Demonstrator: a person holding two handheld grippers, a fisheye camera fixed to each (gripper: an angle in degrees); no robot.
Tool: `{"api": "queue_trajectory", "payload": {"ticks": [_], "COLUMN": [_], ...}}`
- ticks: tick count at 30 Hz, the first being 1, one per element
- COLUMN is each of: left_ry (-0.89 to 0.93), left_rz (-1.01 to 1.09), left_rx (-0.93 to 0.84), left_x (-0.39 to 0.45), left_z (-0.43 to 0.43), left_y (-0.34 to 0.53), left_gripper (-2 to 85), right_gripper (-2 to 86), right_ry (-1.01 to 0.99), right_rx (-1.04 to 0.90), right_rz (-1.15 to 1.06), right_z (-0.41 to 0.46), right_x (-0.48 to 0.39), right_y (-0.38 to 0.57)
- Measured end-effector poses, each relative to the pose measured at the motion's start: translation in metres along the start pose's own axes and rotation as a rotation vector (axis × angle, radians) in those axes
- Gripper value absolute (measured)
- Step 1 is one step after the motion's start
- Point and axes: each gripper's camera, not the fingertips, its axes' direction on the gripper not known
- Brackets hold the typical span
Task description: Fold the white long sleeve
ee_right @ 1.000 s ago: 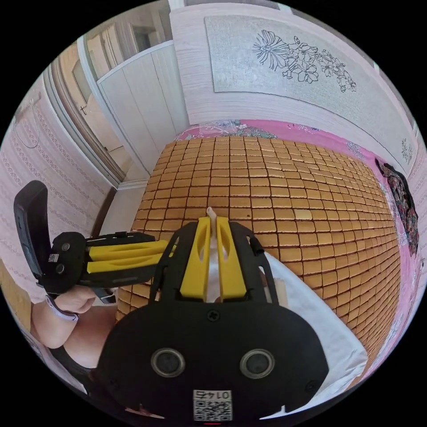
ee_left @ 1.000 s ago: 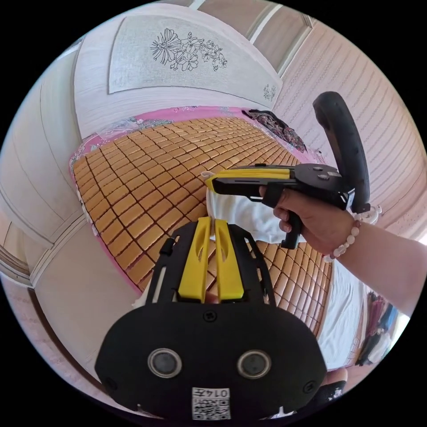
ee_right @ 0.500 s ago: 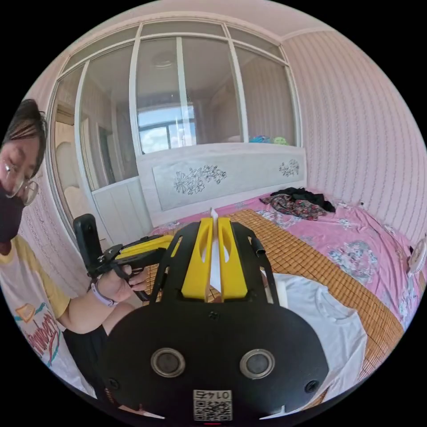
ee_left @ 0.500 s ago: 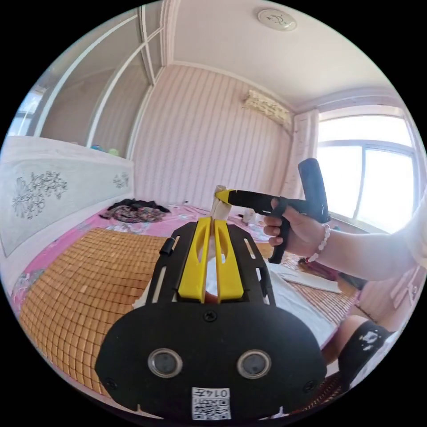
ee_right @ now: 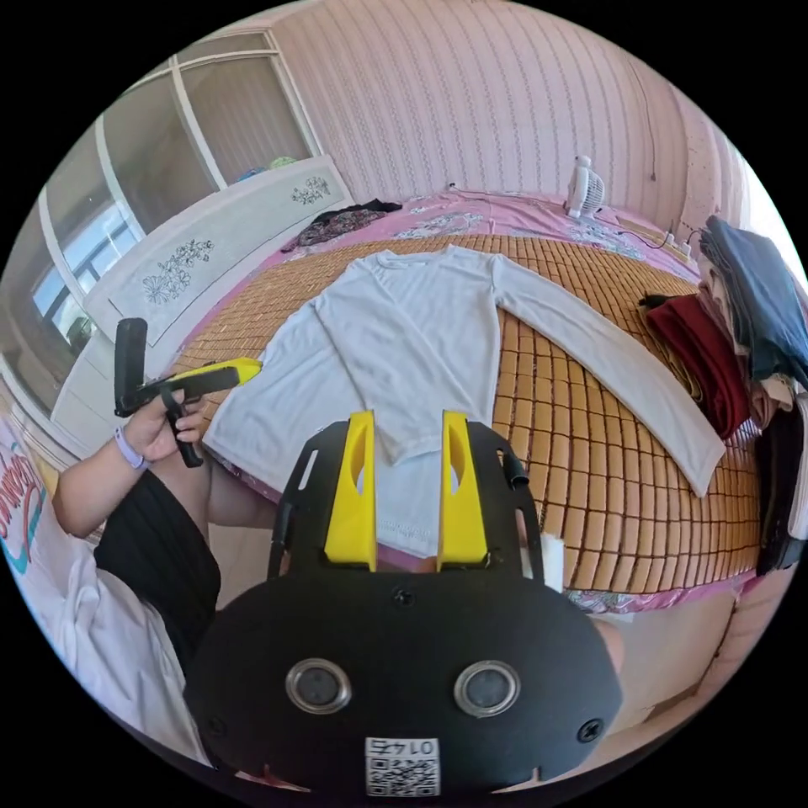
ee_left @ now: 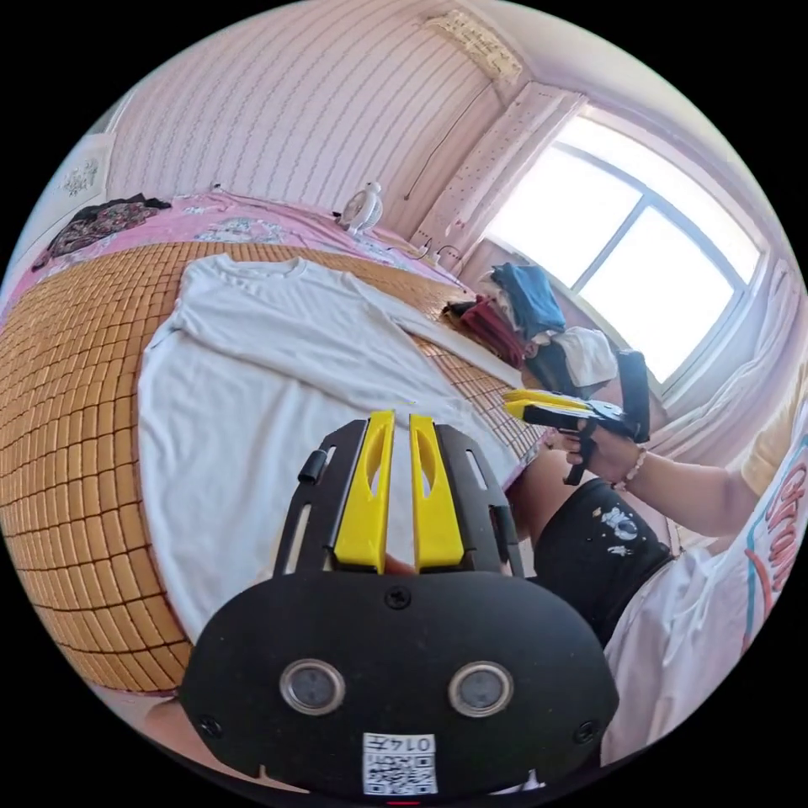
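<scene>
Shirt: flat on mat, hem at near edge, one sleeve out. Right gripper wide open, empty; left gripper narrowly parted, empty. Step: spread done. Next: grip sleeve, fold inward.

- My left gripper hangs above the white long sleeve, its yellow jaws a narrow gap apart with nothing between them.
- The shirt lies flat on the bamboo mat, neckline toward the far side, one sleeve folded across the body, the other stretched out toward the pile of clothes.
- My right gripper is off to the side past the mat's edge, in my hand; I cannot tell how its jaws stand.
- A small fan stands on the pink sheet near the wall.
</scene>
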Motion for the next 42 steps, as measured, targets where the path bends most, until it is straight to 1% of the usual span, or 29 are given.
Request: {"api": "queue_trajectory", "payload": {"ticks": [2, 4, 8, 12, 13, 15, 18, 20, 22, 24, 25, 27, 28, 31, 32, 35, 37, 38, 40, 41, 42], "left_ry": [-0.113, -0.206, -0.382, -0.457, -0.479, -0.517, -0.575, -0.653, -0.646, -0.673, -0.68, -0.667, -0.623, -0.501, -0.484, -0.508, -0.521, -0.522, -0.498, -0.458, -0.437], "left_rz": [-0.037, -0.027, -0.061, -0.082, -0.082, -0.081, -0.043, -0.01, 0.015, 0.01, 0.017, -0.034, -0.09, -0.238, -0.255, -0.223, -0.169, -0.138, -0.082, -0.032, -0.009], "left_rx": [-0.031, -0.031, -0.053, -0.061, -0.078, -0.131, -0.233, -0.359, -0.345, -0.346, -0.313, -0.311, -0.285, -0.215, -0.194, -0.134, -0.099, -0.081, -0.064, -0.057, -0.061], "left_x": [-0.016, -0.029, -0.067, -0.09, -0.096, -0.103, -0.104, -0.104, -0.098, -0.095, -0.092, -0.097, -0.102, -0.111, -0.109, -0.089, -0.071, -0.059, -0.04, -0.026, -0.019], "left_z": [0.0, -0.001, 0.008, 0.029, 0.041, 0.064, 0.102, 0.128, 0.13, 0.129, 0.127, 0.127, 0.126, 0.117, 0.113, 0.098, 0.087, 0.081, 0.074, 0.073, 0.074], "left_y": [-0.009, -0.022, -0.071, -0.122, -0.138, -0.16, -0.188, -0.199, -0.206, -0.212, -0.213, -0.212, -0.211, -0.214, -0.215, -0.216, -0.217, -0.218, -0.221, -0.225, -0.228], "left_gripper": [4.0, 4.0, 4.3, 4.7, 5.0, 5.4, 4.3, 1.7, 0.7, 0.4, 0.5, 1.1, 1.9, 4.4, 4.8, 4.8, 3.9, 2.8, 0.7, 0.0, -0.4], "right_gripper": [11.4, 11.3, 10.0, 4.2, 2.4, 0.8, 0.1, 0.1, 0.5, 1.3, 2.6, 5.3, 7.0, 9.7, 10.1, 10.6, 11.0, 11.0, 10.8, 10.7, 10.3], "right_ry": [-0.01, -0.017, 0.008, 0.102, 0.122, 0.14, 0.087, 0.041, -0.015, -0.008, 0.007, 0.02, 0.002, -0.035, -0.035, -0.043, -0.004, 0.015, 0.144, 0.184, 0.25], "right_rx": [-0.015, -0.052, -0.116, -0.237, -0.224, -0.242, -0.241, -0.22, -0.207, -0.207, -0.217, -0.263, -0.281, -0.242, -0.234, -0.15, -0.037, -0.011, 0.095, 0.125, 0.179], "right_rz": [-0.061, -0.15, -0.212, -0.231, -0.239, -0.272, -0.281, -0.268, -0.26, -0.272, -0.274, -0.252, -0.247, -0.206, -0.194, -0.113, -0.034, -0.009, 0.121, 0.165, 0.261], "right_z": [0.005, 0.018, 0.041, 0.057, 0.051, 0.044, 0.02, 0.003, -0.014, -0.018, -0.017, -0.014, -0.017, -0.041, -0.047, -0.074, -0.097, -0.103, -0.127, -0.134, -0.147], "right_x": [-0.014, -0.033, -0.049, -0.056, -0.059, -0.062, -0.066, -0.069, -0.076, -0.081, -0.083, -0.084, -0.083, -0.075, -0.071, -0.05, -0.025, -0.018, 0.018, 0.029, 0.051], "right_y": [-0.002, -0.01, -0.02, -0.022, -0.022, -0.024, -0.031, -0.033, -0.03, -0.023, -0.018, -0.011, -0.008, -0.005, -0.005, -0.004, -0.002, -0.002, -0.004, -0.005, -0.005]}}
